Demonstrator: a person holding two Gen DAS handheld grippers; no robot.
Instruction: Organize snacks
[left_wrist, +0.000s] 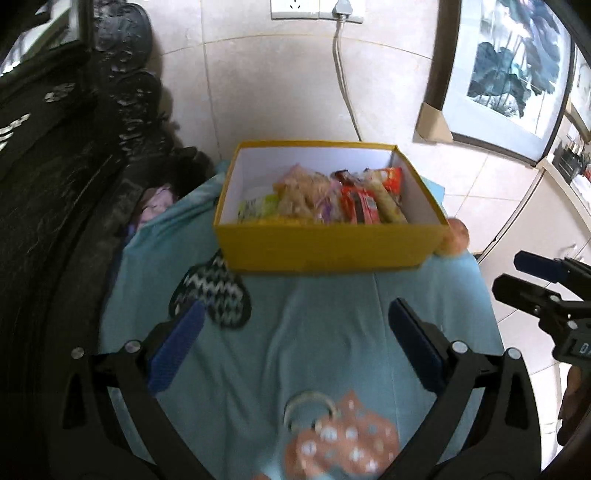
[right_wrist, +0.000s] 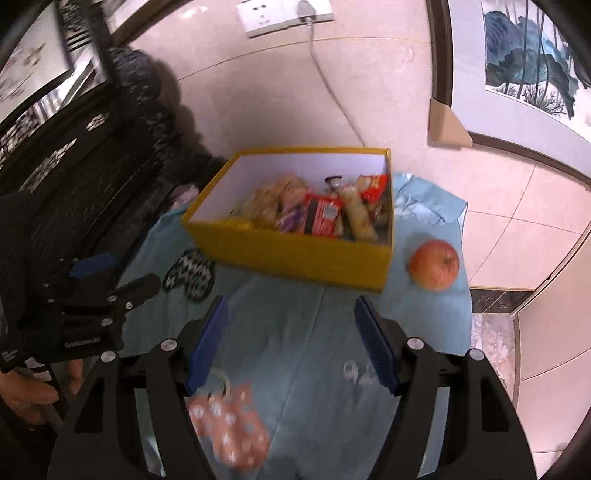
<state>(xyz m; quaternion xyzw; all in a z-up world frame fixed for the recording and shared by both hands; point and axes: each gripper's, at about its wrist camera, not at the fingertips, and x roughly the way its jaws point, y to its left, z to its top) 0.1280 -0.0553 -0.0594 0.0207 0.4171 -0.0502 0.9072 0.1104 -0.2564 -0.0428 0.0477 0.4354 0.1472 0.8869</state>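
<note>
A yellow box (left_wrist: 332, 251) (right_wrist: 295, 258) stands open on a light-blue cloth (left_wrist: 314, 350) (right_wrist: 295, 332). Several wrapped snacks (left_wrist: 332, 199) (right_wrist: 317, 210) lie inside it, mostly toward its right half. An apple (right_wrist: 434, 266) (left_wrist: 456, 236) rests on the cloth just right of the box. My left gripper (left_wrist: 297, 306) hovers over the cloth in front of the box, open wide with nothing between its blue pads. My right gripper (right_wrist: 291, 301) is beside it, short of the box too, open and empty. Each gripper shows at the edge of the other's view.
A black zigzag shape (left_wrist: 214, 291) and an orange dotted shape with a ring (left_wrist: 343, 443) lie on the cloth near the grippers. Dark carved furniture (left_wrist: 55, 184) is on the left. A wall socket with cable (left_wrist: 343, 11) and a framed painting (left_wrist: 509, 66) are behind.
</note>
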